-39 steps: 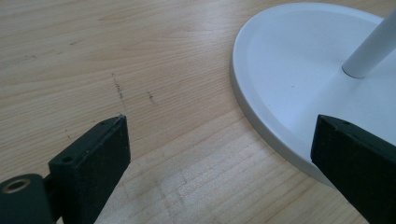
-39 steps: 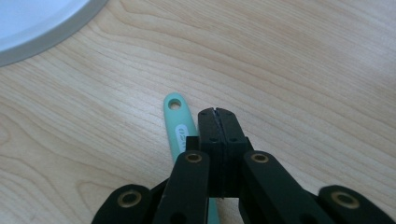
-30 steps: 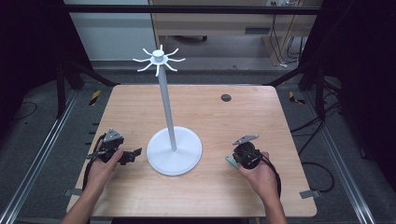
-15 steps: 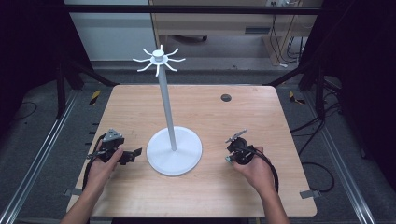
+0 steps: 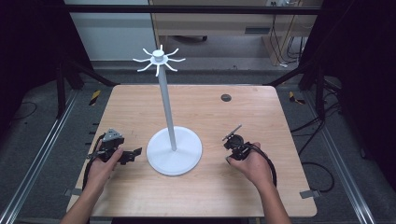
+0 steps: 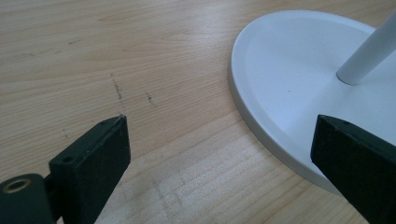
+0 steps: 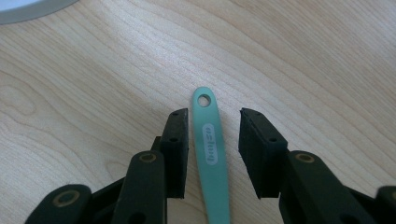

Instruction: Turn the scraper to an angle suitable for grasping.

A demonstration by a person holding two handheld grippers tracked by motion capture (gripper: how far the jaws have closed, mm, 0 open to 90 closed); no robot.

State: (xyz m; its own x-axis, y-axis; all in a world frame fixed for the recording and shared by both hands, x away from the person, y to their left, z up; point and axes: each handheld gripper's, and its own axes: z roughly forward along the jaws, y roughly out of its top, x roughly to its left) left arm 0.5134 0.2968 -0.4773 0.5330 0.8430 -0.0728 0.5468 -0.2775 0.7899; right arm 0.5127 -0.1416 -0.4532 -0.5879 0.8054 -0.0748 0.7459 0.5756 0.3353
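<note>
Teal handle (image 7: 211, 154) lies flat on the bench (image 7: 303, 56) between the right claw's (image 7: 212, 140) parted jaws, untouched. The left claw (image 6: 219, 154) gapes beside the white stand (image 6: 299, 84).

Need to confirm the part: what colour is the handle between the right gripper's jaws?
Mint green handle, with a hanging hole at its tip; clearest in the right gripper view.
</note>
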